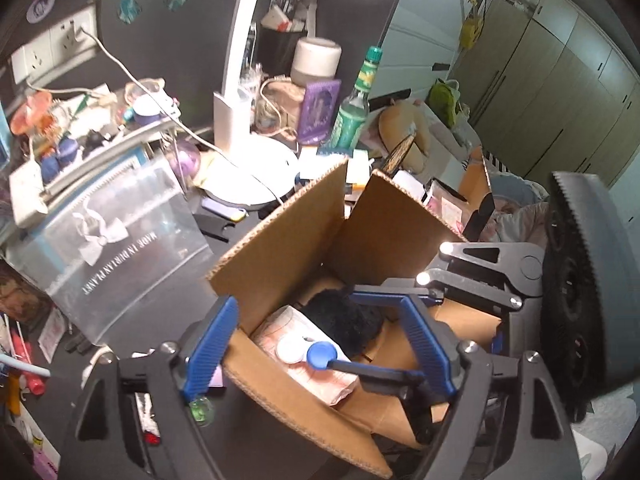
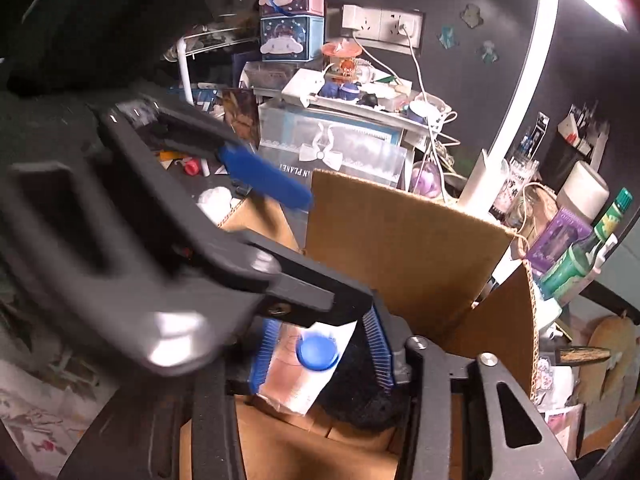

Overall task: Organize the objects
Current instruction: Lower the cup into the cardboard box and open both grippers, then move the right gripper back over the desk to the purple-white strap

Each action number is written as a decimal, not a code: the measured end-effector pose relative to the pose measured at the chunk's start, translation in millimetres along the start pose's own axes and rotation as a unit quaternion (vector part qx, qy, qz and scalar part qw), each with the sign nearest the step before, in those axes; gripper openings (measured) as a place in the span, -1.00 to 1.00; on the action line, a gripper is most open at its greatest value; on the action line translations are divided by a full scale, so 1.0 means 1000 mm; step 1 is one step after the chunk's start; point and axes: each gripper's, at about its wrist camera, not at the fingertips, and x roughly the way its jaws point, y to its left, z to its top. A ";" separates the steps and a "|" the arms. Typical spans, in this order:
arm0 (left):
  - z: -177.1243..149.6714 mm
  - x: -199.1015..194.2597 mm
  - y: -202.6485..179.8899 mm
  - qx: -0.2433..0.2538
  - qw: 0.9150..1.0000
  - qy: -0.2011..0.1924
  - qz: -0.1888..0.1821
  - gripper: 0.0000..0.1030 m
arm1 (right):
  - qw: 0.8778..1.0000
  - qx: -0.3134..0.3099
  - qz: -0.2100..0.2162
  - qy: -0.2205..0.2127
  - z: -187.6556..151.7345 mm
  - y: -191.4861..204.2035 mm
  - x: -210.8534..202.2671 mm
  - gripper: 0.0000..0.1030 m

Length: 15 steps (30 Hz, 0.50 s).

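Note:
An open cardboard box (image 1: 280, 232) fills the middle of both views. Inside it lie a pink packet (image 1: 320, 376), a white round case (image 1: 290, 350), a blue disc (image 1: 320, 354) and a black fuzzy thing (image 1: 344, 316). My left gripper (image 1: 316, 304) is open, its blue fingers straddling the box's near corner wall and holding nothing. The dark linkage (image 1: 488, 276) of my right gripper reaches in from the right. In the right wrist view my right gripper (image 2: 320, 332) hangs open inside the box (image 2: 400, 248), over the blue disc (image 2: 316, 350) and packet (image 2: 296, 376). The blurred left gripper crosses in front, one blue finger (image 2: 264, 178) showing.
A clear plastic bag with a bow print (image 1: 120, 232) stands left of the box. Behind are a white desk lamp (image 1: 228, 120), a green bottle (image 1: 352, 112), a purple carton (image 1: 318, 108) and a cluttered shelf (image 2: 352, 96). A cable (image 1: 120, 68) runs from the wall socket across the desk.

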 end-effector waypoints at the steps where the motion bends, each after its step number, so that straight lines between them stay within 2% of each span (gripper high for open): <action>1: -0.001 -0.004 0.000 0.001 1.000 -0.004 -0.001 0.58 | 1.000 0.000 -0.001 -0.001 -0.001 0.000 -0.001 -0.26; 5: -0.011 -0.029 0.006 0.003 0.999 -0.030 0.010 0.65 | 1.000 0.000 -0.004 -0.011 0.001 0.003 -0.007 -0.26; 9: -0.034 -0.060 0.024 -0.016 0.997 -0.067 0.025 0.66 | 0.999 -0.002 0.003 -0.039 0.007 0.017 -0.020 -0.26; 15: -0.094 -0.099 0.069 -0.072 0.988 -0.113 0.071 0.67 | 0.993 -0.034 0.083 -0.078 0.021 0.070 -0.030 -0.25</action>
